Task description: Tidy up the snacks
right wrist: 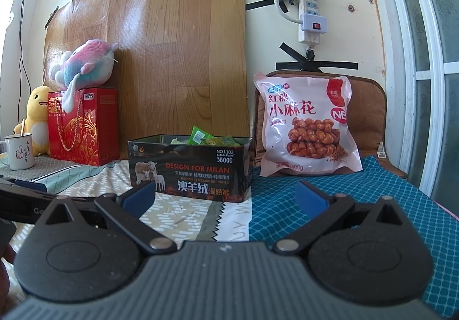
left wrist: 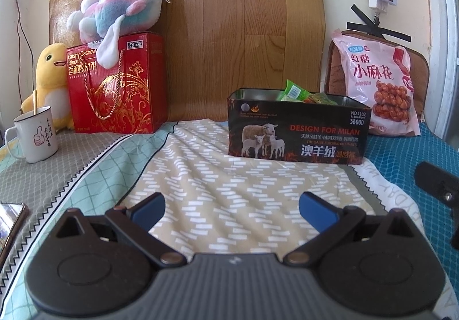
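Observation:
A black tin box (left wrist: 298,130) (right wrist: 190,169) printed with sheep stands on the bedcloth, with green snack packets (left wrist: 298,94) (right wrist: 205,138) poking out of its open top. To its right a pink bag of twisted dough snacks (left wrist: 378,82) (right wrist: 308,122) leans upright against a brown cushion. My left gripper (left wrist: 231,212) is open over the beige cloth, well short of the tin, nothing between its blue pads. My right gripper (right wrist: 225,196) is open too, close in front of the tin, empty. Part of the right gripper's body (left wrist: 439,191) shows at the left view's right edge.
A red biscuit gift box (left wrist: 117,85) (right wrist: 83,125) with a pink-blue plush (left wrist: 120,10) on top stands at the back left, beside a yellow duck toy (left wrist: 53,79) and a white mug (left wrist: 34,135). A phone (left wrist: 10,222) lies at the left edge. A power strip (right wrist: 309,13) hangs on the wall.

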### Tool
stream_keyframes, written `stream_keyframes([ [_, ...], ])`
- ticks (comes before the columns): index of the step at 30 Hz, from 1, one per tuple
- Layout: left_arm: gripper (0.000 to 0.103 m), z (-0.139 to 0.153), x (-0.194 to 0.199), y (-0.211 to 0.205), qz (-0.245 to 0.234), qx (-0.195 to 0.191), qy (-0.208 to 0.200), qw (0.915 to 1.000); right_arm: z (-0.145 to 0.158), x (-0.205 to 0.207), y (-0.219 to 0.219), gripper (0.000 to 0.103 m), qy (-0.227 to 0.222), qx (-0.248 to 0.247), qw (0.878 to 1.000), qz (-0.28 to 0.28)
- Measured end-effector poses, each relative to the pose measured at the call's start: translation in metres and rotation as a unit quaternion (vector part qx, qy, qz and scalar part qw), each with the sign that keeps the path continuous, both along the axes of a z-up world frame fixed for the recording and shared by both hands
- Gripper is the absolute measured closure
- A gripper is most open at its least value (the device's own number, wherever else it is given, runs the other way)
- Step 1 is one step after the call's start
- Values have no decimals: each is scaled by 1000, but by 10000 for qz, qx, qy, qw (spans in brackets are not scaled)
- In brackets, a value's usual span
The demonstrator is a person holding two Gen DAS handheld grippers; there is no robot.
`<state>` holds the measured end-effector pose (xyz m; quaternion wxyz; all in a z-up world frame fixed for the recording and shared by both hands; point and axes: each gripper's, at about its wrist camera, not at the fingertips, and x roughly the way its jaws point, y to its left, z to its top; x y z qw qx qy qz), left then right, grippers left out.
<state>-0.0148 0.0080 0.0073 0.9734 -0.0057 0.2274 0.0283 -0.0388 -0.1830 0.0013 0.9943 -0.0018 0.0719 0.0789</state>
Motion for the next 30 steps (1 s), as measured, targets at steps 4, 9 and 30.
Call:
stream_keyframes([
  [4,0,0,1,0,-22,-3,54,10000,0,0,0,0,1,-2,10000,1],
  [9,0,0,1,0,12,17,45,10000,0,0,0,0,0,-1,10000,3],
  [30,0,1,-1,-2,45,138,-39,9999,0,0,0,0,0,-7,10000,9],
])
